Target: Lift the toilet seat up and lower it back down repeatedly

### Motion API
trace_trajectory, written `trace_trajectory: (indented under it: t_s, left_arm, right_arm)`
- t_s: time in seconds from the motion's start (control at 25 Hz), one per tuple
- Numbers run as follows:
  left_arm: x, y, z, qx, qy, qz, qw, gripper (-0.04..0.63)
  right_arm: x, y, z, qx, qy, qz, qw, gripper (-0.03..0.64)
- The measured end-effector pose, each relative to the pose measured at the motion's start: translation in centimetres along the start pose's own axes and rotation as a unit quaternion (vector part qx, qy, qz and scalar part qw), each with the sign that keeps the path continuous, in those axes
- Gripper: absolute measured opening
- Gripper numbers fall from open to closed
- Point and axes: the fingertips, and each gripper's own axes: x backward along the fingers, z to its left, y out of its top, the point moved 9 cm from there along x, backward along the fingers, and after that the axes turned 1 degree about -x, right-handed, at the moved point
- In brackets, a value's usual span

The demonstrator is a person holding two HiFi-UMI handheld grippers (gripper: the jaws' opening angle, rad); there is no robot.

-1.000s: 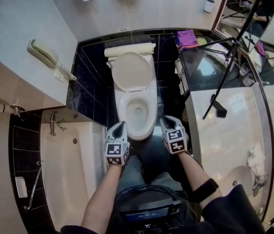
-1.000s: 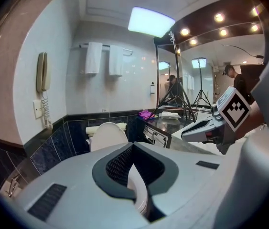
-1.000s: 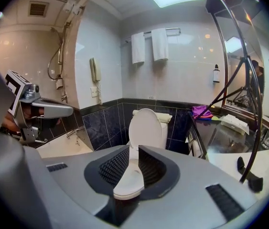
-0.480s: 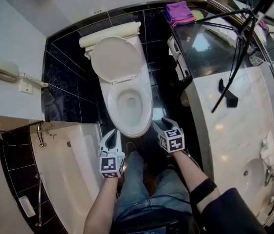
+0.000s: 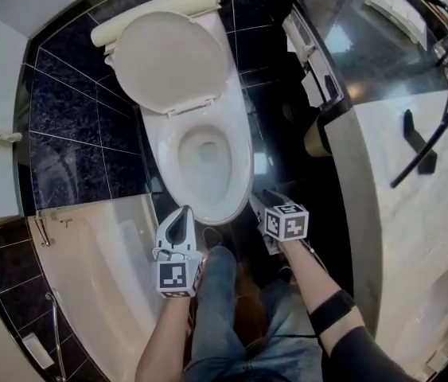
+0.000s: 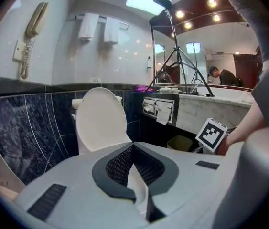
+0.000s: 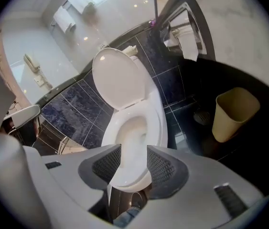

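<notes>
Toilet seat (image 5: 174, 58) up, both grippers low by the bowl (image 5: 242, 173)

The toilet seat leans back against the tank (image 5: 164, 10), off the bowl's bare rim. From above I cannot tell whether seat and lid are folded together there.

The left gripper (image 5: 184, 213) hovers just beside the bowl's front left edge, jaws closed tip to tip on nothing. The right gripper (image 5: 265, 200) is near the front right edge. Its jaws have just been opening and stand wide apart, empty.

A bathtub (image 5: 104, 277) lies to the left and a marble tabletop (image 5: 399, 213) to the right. A tan bin (image 7: 234, 113) stands beside the toilet.
</notes>
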Motion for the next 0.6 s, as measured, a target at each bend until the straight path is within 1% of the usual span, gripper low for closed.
trace_trajectory:
  t_s: [0.08, 0.16, 0.24, 0.32, 0.36, 0.48, 0.6]
  left_arm:
    - [-1.3, -1.9, -0.1, 0.011, 0.002, 0.004, 0.9999, -0.011]
    - [-2.4, -3.9, 0.2, 0.002, 0.005, 0.010, 0.9999, -0.011]
    - [-3.3, -5.4, 0.5, 0.004, 0.015, 0.015, 0.9998, -0.011]
    - [-4.0, -6.8, 0.5, 0.013, 0.015, 0.012, 0.9997, -0.011]
    - [-4.3, -7.5, 0.6, 0.011, 0.012, 0.010, 0.9998, -0.011]
    - [-5.1, -8.4, 0.8, 0.017, 0.013, 0.015, 0.9997, -0.011]
    - [-5.1, -10.1, 1.2, 0.003, 0.012, 0.018, 0.9998, -0.011]
  right_arm:
    - [-2.5, -1.3, -1.5, -0.024, 0.009, 0.006, 1.000, 0.187]
    - [-4.7, -2.5, -2.8, -0.058, 0.018, 0.010, 0.998, 0.187]
    - [-6.6, -3.6, -4.0, -0.101, 0.027, 0.012, 0.994, 0.187]
    - [-8.2, -4.4, -5.0, -0.140, 0.035, 0.011, 0.989, 0.187]
    - [-8.9, -4.7, -5.4, -0.157, 0.039, 0.011, 0.987, 0.187]
    - [-10.4, -5.6, -6.3, -0.204, 0.046, 0.012, 0.978, 0.187]
    - [-11.3, -6.8, -6.7, -0.256, 0.056, 0.012, 0.965, 0.187]
